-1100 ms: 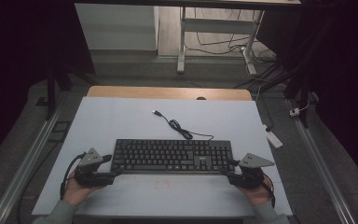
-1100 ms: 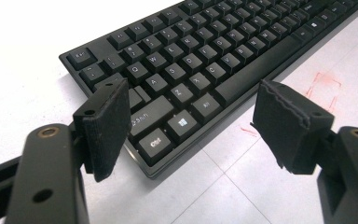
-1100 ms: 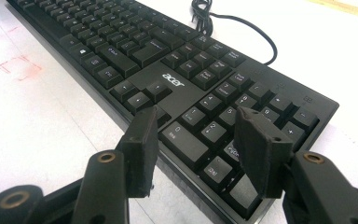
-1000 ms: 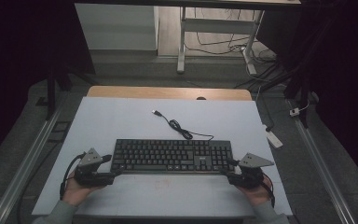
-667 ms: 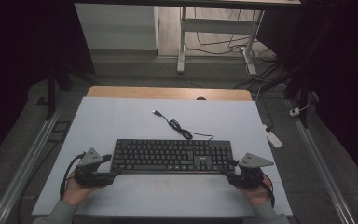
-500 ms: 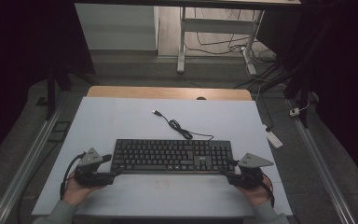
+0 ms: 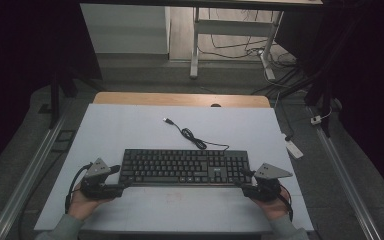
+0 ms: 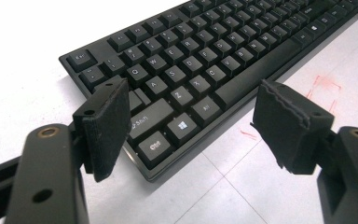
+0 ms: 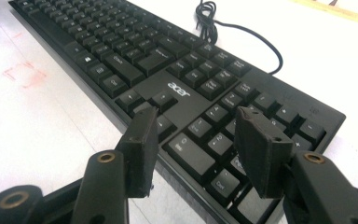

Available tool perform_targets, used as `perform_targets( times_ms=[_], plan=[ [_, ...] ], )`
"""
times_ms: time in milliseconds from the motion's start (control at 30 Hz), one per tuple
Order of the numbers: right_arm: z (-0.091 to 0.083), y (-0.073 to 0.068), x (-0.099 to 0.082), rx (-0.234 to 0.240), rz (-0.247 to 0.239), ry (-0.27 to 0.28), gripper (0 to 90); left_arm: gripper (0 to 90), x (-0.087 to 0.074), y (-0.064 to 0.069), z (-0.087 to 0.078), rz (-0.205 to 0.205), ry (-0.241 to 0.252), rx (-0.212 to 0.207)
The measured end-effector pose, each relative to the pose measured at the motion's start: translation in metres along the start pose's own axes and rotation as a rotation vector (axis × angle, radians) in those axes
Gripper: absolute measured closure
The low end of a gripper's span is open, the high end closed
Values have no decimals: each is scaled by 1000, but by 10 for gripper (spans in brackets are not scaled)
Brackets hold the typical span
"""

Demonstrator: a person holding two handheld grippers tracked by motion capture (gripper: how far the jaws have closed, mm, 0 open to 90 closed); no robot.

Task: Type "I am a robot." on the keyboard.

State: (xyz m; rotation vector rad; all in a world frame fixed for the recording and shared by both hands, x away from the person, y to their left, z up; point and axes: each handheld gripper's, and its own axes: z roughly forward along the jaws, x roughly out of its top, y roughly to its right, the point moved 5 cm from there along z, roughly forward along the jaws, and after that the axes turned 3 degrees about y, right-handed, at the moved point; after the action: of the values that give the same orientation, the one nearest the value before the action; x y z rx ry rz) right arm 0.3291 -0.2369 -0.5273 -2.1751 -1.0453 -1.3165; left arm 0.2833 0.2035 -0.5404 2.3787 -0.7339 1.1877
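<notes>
The keyboard (image 7: 184, 167) lies flat on the desk (image 7: 130, 125), near its front edge, with its long axis running left to right between the two tongs. The left tongs (image 7: 120, 184) sit at its left end and the right tongs (image 7: 244, 184) at its right end, each equally close. In the left gripper view the jaws stand wide apart around the near corner by the Ctrl key; in the right gripper view they are also apart, over the number pad. Whether any jaw touches the keyboard is hard to tell. Its cable (image 7: 192, 138) trails toward the desk's far side.

Tool (image 8: 191, 116) jaws apart, straddling keyboard (image 8: 205, 60) corner, white table (image 8: 23, 42).
</notes>
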Motion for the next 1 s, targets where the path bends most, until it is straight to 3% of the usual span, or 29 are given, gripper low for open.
perform_targets(
  times_ms=[467, 1000],
  plan=[
    [15, -12, 14, 47, 19, 10, 515, 278, 0, 0, 2, -3, -5, -2],
    [44, -36, 36, 119, -21, -4, 806, 284, -1, 0, 4, -11, -10, -1]
  ],
)
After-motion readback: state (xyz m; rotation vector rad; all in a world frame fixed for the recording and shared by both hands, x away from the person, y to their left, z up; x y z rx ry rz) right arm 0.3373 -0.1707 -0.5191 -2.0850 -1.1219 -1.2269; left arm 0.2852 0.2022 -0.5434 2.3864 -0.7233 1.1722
